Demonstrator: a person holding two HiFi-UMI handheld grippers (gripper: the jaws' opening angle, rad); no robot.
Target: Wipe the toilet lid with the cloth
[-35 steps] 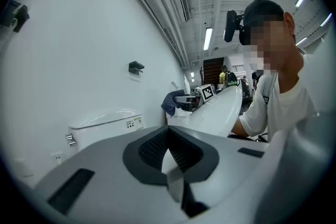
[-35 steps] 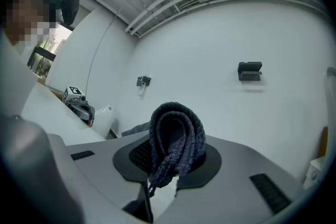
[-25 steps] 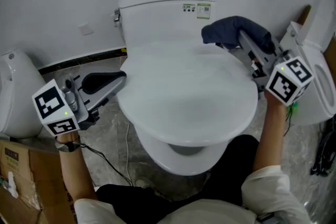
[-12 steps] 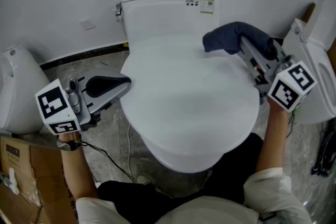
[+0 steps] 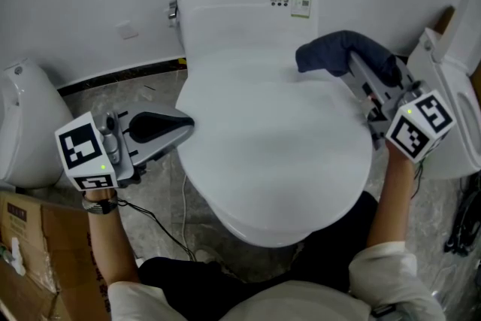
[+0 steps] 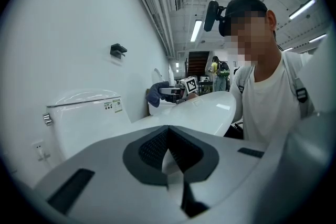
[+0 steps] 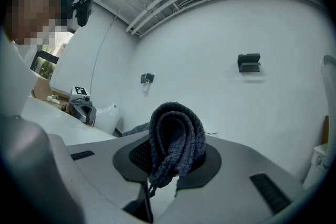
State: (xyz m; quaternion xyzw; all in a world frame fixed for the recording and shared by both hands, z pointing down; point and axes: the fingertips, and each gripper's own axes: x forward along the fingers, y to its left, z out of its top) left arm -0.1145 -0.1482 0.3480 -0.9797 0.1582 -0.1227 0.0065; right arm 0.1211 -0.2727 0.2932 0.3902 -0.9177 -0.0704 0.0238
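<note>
The white toilet lid (image 5: 274, 143) lies closed over the bowl, in front of the cistern (image 5: 244, 4). My right gripper (image 5: 352, 62) is shut on a bunched dark blue cloth (image 5: 338, 52), which rests at the lid's far right edge. In the right gripper view the folded cloth (image 7: 176, 136) fills the jaws and hangs over them. My left gripper (image 5: 184, 124) is shut with nothing in it, its tips at the lid's left rim. In the left gripper view its closed pads (image 6: 168, 152) point along the lid (image 6: 210, 110) toward the cloth (image 6: 156, 93).
Another white toilet (image 5: 19, 128) stands at the left and a further one (image 5: 451, 86) at the right. A cardboard box (image 5: 30, 252) sits at the lower left. A black cable (image 5: 158, 233) runs over the grey floor. The person's legs are just below the bowl.
The lid has come down from slightly raised to flat over the bowl. My left gripper has moved right and a little lower, up to the lid's rim. The right gripper and cloth barely moved.
</note>
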